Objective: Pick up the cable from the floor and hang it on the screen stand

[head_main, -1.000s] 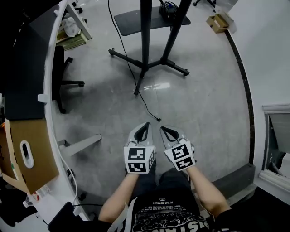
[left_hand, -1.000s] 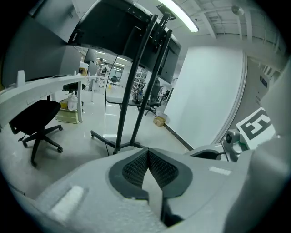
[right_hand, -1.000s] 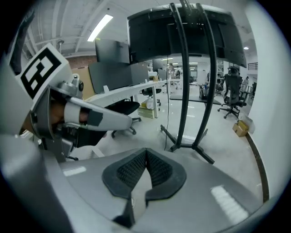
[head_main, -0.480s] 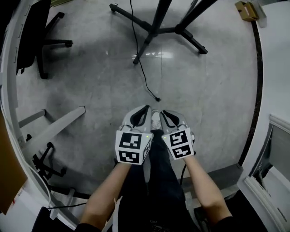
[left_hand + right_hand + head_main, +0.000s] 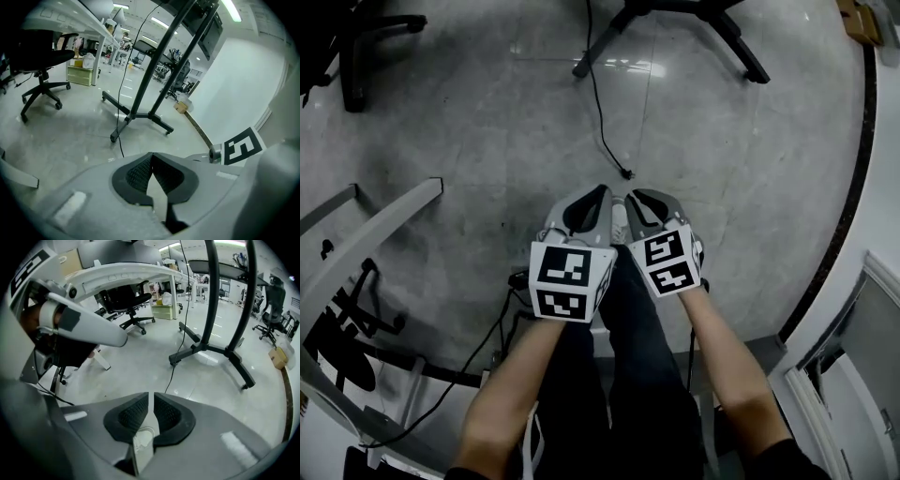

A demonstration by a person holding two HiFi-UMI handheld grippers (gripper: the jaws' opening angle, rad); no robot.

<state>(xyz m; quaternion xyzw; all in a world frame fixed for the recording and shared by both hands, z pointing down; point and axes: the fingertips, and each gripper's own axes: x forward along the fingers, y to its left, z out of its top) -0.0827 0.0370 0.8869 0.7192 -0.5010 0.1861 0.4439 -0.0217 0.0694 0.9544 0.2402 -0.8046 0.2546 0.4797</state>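
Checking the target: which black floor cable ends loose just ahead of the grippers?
The cable passing the stand foot, its plug end lying free. The other cable runs by the person's left arm.

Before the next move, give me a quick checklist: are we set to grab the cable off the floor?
1. Loose end of the thin black cable lying on the grey tiled floor, in view ahead of both claws: ok.
2. Jaws of the left claw apart for a grasp: not ok, together, nothing between them.
3. Jaws of the right claw apart: not ok, all but together, empty.
4. Cable held: not ok, neither claw touches it.
5. Base of the black metal screen stand in view: ok. Hanging spot higher up: cannot tell.
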